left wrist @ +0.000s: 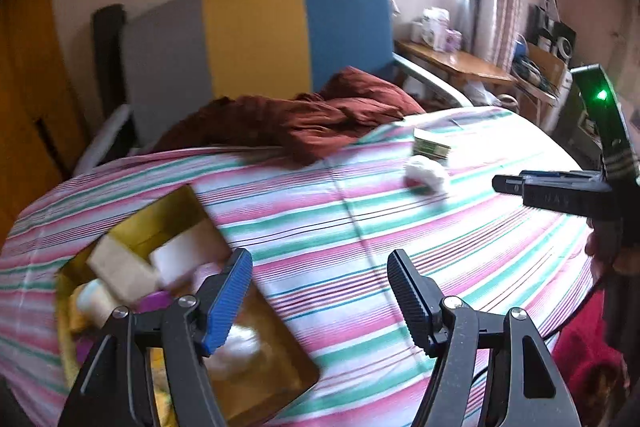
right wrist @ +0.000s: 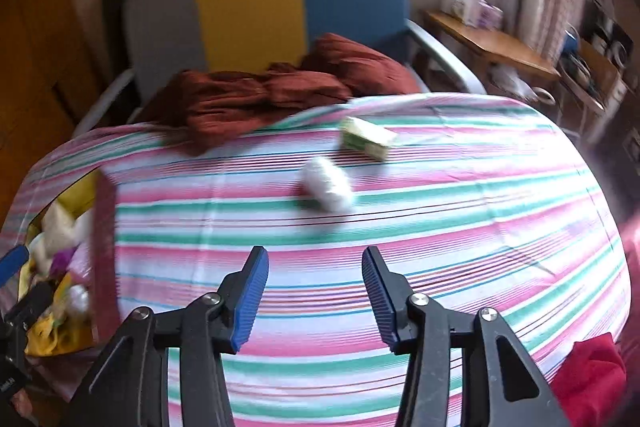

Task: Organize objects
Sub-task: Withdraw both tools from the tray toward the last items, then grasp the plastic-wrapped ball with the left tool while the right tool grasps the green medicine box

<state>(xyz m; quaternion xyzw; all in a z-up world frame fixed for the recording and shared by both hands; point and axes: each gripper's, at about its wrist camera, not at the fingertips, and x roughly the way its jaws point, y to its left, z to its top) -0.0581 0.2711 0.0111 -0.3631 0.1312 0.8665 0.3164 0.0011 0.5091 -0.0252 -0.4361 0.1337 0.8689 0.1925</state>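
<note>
A gold box (left wrist: 280, 363) lies on the striped bed at lower left, holding several items, among them a tan block (left wrist: 120, 267) and a white block (left wrist: 184, 255). My left gripper (left wrist: 320, 291) hovers open at the box's right edge with nothing between its fingers. Farther up the bed lie a white wad (left wrist: 426, 175) and a small green-and-cream carton (left wrist: 432, 145). In the right wrist view my right gripper (right wrist: 316, 291) is open and empty over the sheet, with the white wad (right wrist: 328, 183) and the carton (right wrist: 366, 139) ahead of it. The box (right wrist: 76, 195) sits at far left.
A rumpled maroon cloth (left wrist: 304, 119) lies at the head of the bed, before a grey, yellow and blue headboard (left wrist: 256, 35). A wooden side table (left wrist: 456, 63) with clutter stands at the right under the window. Red fabric (right wrist: 588, 375) shows at lower right.
</note>
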